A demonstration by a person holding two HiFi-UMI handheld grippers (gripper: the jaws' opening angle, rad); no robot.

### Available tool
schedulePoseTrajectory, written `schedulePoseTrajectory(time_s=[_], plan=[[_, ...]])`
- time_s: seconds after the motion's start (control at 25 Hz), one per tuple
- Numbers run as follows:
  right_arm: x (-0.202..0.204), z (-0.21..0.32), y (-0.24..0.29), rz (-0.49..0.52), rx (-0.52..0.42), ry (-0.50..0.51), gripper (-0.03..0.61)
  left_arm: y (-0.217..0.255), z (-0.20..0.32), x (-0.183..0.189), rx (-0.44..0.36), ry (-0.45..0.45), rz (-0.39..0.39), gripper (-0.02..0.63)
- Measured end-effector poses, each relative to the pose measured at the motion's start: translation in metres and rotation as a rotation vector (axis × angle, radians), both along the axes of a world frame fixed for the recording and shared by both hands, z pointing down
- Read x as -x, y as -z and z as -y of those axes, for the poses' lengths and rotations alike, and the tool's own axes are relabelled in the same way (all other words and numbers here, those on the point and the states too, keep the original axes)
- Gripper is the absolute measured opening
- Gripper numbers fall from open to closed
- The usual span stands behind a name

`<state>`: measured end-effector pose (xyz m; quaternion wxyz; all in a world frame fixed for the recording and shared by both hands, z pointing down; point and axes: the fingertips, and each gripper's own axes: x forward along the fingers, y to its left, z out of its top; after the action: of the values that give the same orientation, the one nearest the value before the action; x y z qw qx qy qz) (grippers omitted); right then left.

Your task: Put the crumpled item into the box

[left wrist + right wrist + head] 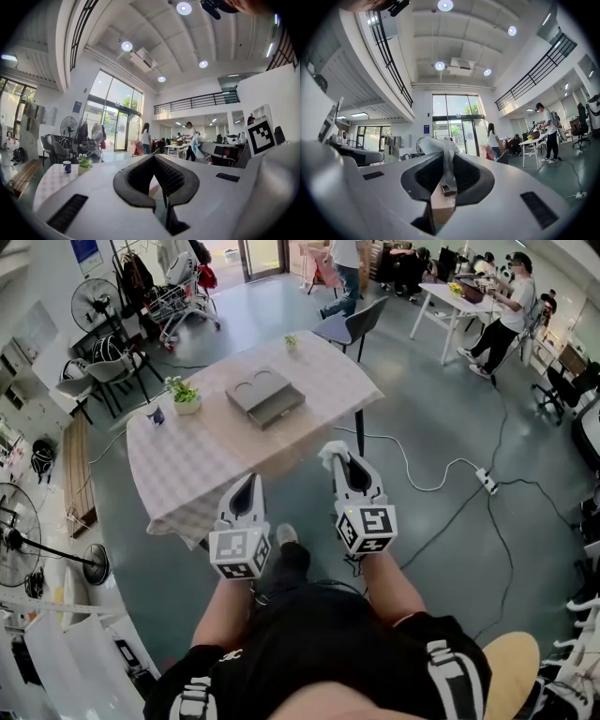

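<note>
A white crumpled item (329, 455) sticks out of the tips of my right gripper (340, 461), which is shut on it; in the right gripper view the crumpled item (440, 149) hangs between the dark pads. The flat grey box (265, 396) lies closed on a table with a checked cloth (202, 470), ahead of both grippers and a little to the left. My left gripper (247, 481) is beside the right one, over the table's near edge, shut with nothing in it. Seen from the left gripper view, the left gripper (153, 157) has its pads meeting at the tip.
A potted plant (185, 397) and a dark cup (156, 414) stand at the table's left end, a smaller plant (291, 341) at the far edge. A grey chair (352, 324) is behind the table. A cable and power strip (487, 482) lie on the floor at right.
</note>
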<state>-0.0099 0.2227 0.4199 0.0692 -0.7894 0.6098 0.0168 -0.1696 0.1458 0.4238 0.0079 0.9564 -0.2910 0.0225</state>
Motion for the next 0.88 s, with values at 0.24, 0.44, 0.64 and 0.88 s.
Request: schedulePoseTrajectory(time_s=[0.24,0.44,0.64,0.88], plan=[[-0.02,0.019,-0.002,-0.021,-0.008,-0.007,0.057,-0.006,0.023,-0.027,-0.003,-0.022,-0.01,0.003],[-0.046,0.048,0.0,-0.024,-0.022,-0.017,0.057,-0.003,0.052,-0.059,-0.012,-0.051,-0.026,0.003],[-0.072,0.089,-0.002,-0.034,-0.018,-0.011,0.057,-0.007,0.094,-0.085,-0.007,-0.051,-0.034,0.003],[-0.105,0.153,0.005,-0.032,-0.011,0.011,0.057,-0.001,0.157,-0.117,0.006,-0.038,-0.029,0.003]])
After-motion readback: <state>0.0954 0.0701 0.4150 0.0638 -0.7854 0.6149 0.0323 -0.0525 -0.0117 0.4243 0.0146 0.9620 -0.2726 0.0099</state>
